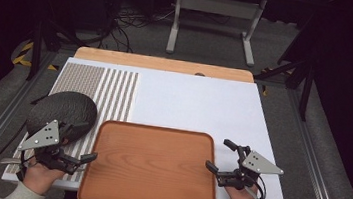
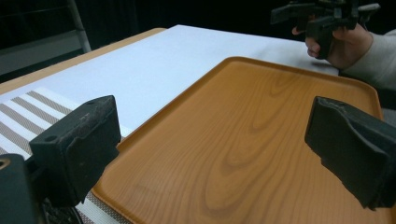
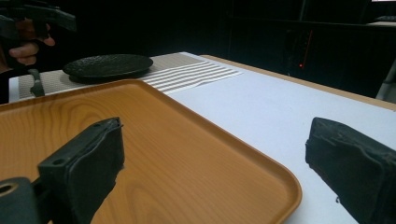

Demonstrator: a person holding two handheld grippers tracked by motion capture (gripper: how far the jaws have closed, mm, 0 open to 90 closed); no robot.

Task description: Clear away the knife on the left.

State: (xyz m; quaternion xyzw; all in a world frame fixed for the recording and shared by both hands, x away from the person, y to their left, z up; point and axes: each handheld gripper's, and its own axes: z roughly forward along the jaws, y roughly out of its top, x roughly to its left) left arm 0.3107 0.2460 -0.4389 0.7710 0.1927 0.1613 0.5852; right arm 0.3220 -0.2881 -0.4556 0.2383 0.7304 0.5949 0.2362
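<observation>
An empty orange-brown wooden tray (image 1: pixel 149 177) lies at the table's near edge, between my two grippers. My left gripper (image 1: pixel 86 142) hovers at the tray's left rim, open with nothing between its wide-set jaws. In the left gripper view the tray (image 2: pixel 243 140) spreads out beneath the left gripper (image 2: pixel 210 149). My right gripper (image 1: pixel 219 155) sits at the tray's right rim, open and empty as well. The right gripper view looks across the tray's corner (image 3: pixel 163 140) from the right gripper (image 3: pixel 210 168).
A black textured plate (image 1: pixel 62 111) rests on a striped placemat (image 1: pixel 115 92) at the left, just beyond my left hand; the plate (image 3: pixel 108 65) is empty. A white board (image 1: pixel 194 104) covers the table. A slim grey item (image 1: pixel 9 161) lies by my left hand.
</observation>
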